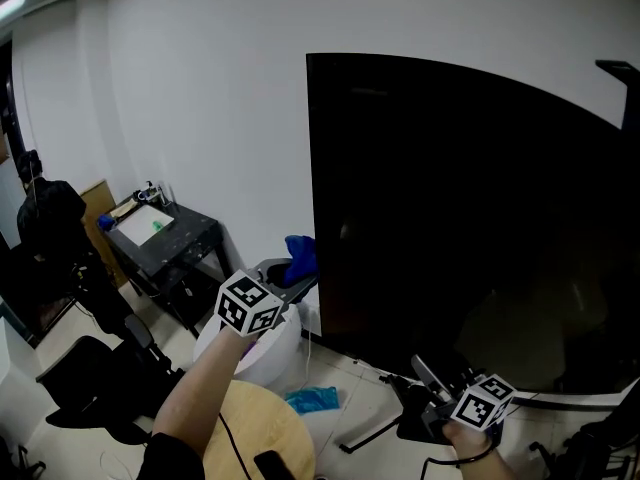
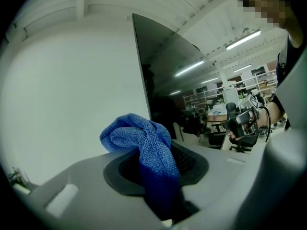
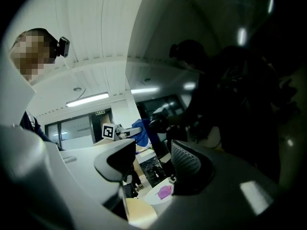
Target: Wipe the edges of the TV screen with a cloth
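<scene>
Two grippers are up by the TV screen (image 1: pixel 470 218), which stands dark and wide against the white wall (image 1: pixel 200 98). The left gripper (image 1: pixel 303 280) is just off the screen's left edge, low down. Its fingers are clamped tight on a blue cloth (image 1: pixel 301 256), which bunches up above them right beside that edge. Whether the cloth touches the frame I cannot tell. The right gripper (image 1: pixel 425 371) hangs near the screen's bottom edge, further along toward the middle. Its fingers stand apart with nothing between them.

Plenty crowds the ground under the screen's lower left corner. A white round thing (image 1: pixel 268 356) sits directly beneath the left gripper, and a round wooden worktop (image 1: pixel 255 433) lies nearer to me than that. Between them and the screen's bottom edge, a crumpled teal thing (image 1: pixel 313 400) lies on the pale floor (image 1: pixel 340 408). A black stand leg (image 1: pixel 368 434) slants out from under the screen beside it.

Well left of the screen, against the wall, is a small dark worktop (image 1: pixel 190 238) with a white sheet (image 1: pixel 145 226) lying flat on it. A black office chair (image 1: pixel 90 378) stands further from the screen still, in front of that worktop.
</scene>
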The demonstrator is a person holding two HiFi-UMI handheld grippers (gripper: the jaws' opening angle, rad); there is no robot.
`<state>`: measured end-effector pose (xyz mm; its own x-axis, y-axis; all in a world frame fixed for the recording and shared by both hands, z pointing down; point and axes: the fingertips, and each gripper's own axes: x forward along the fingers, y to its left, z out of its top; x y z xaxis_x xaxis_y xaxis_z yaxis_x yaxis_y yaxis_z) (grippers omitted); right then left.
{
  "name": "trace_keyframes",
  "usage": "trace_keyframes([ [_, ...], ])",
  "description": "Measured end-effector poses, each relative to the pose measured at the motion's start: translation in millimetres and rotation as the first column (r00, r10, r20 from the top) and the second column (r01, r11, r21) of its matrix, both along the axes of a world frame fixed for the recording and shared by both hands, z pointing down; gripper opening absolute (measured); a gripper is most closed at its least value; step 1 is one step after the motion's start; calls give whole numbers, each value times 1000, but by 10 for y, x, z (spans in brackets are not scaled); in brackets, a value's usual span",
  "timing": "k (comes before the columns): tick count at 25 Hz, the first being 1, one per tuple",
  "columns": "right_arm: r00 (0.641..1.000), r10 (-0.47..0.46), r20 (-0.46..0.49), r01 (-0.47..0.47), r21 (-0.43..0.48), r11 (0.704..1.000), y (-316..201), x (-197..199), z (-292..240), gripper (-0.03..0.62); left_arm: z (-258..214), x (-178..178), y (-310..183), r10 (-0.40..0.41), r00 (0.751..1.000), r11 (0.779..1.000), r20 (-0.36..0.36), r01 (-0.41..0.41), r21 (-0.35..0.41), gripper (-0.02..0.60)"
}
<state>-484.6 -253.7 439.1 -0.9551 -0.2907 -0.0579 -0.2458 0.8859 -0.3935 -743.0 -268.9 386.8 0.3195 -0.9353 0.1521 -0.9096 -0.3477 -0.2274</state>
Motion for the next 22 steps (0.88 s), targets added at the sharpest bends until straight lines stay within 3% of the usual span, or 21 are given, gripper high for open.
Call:
trace_keyframes([
  [4,1000,1,13,-2,55,998,-31,133,-236,241,-442,27,-31,-6,995,999,97,3,35,114],
  [7,1000,11,24,-14,95,995,-37,222,-390,240,-765,16,-29,-17,991,998,131,9,63,114],
  [16,998,40,44,-47,178,983,-72,406,-752,238,-1705,22,48,-53,984,984,169,23,175,114],
  [22,997,41,60,-56,285,957,11,463,-1241,235,-2242,30,78,-80,981,974,176,39,222,114],
])
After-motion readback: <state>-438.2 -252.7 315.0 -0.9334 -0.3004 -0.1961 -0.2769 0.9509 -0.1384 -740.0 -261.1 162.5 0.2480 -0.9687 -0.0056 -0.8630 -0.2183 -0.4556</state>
